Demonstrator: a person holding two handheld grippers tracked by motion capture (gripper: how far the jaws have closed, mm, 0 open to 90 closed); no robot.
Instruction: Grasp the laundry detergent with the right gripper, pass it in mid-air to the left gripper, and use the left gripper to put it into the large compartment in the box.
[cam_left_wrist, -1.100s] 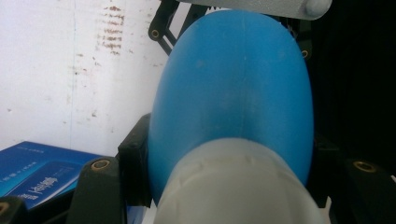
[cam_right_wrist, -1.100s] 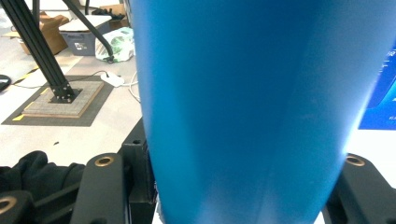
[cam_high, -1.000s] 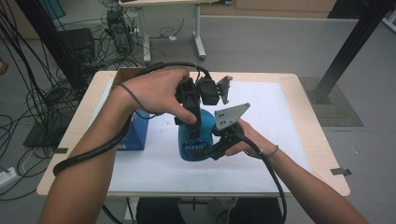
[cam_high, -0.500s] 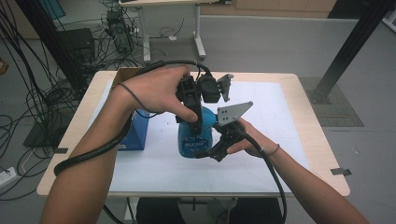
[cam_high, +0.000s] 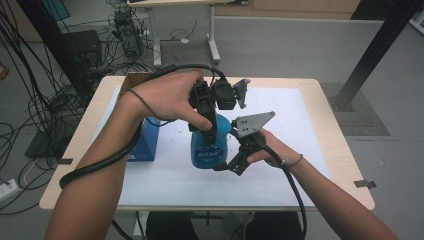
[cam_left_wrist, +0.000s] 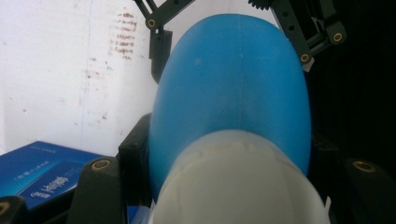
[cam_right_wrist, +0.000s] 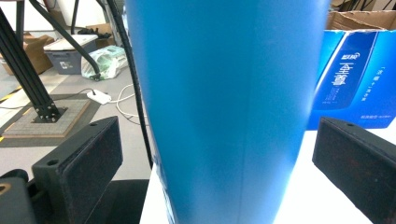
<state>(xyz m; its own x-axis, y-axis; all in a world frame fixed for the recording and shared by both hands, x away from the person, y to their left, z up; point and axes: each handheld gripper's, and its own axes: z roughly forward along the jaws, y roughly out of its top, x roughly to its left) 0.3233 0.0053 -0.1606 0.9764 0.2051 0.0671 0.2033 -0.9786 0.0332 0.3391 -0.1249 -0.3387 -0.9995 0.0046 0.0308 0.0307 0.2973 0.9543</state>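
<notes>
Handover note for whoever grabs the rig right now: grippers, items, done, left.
Left gripper: shut on the top of the blue bottle, from above.
Right gripper: jaws have just been opening; pads stand clear on either side of the bottle's body, not pressing.
Bottle stands upright on the white mat; blue box beside it.
Done: right grip released.
Left: probably draw the right gripper back or re-grip; the left holds the bottle alone.

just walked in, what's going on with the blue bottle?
A person works a blue bottle standing on the white mat with two handheld grippers. The left gripper is clamped on the bottle's top from above. The right gripper sits at the bottle's side; its jaws have just been opening and now stand apart from the bottle, which is between them. A blue box sits on the table beside it.
</notes>
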